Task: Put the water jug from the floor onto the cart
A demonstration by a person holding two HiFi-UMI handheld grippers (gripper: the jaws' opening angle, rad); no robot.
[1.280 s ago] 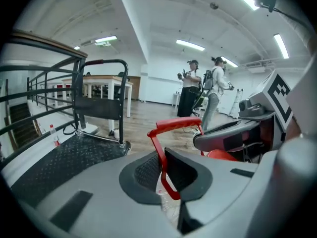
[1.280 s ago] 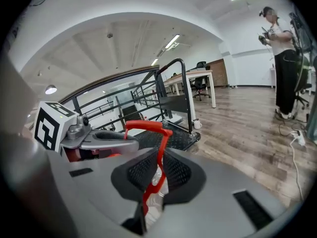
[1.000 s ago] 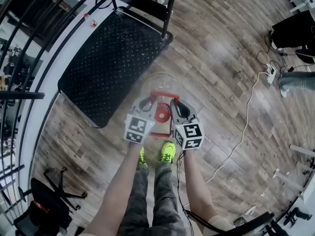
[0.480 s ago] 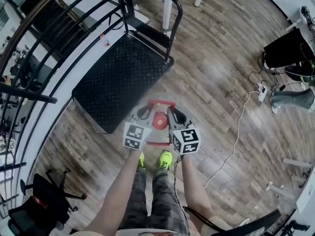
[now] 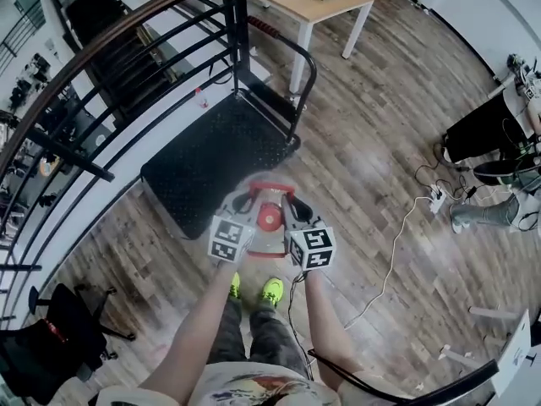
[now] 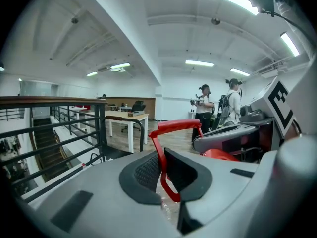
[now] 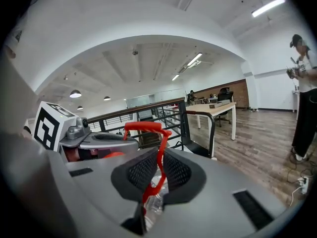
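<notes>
Clear water jug [image 5: 269,218] blurred, red handle [image 5: 272,188] clamped

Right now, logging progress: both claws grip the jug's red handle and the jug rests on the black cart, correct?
No. Left claw and right claw grip the red handle, but the head view shows the jug hanging beside the cart, not on it.
</notes>
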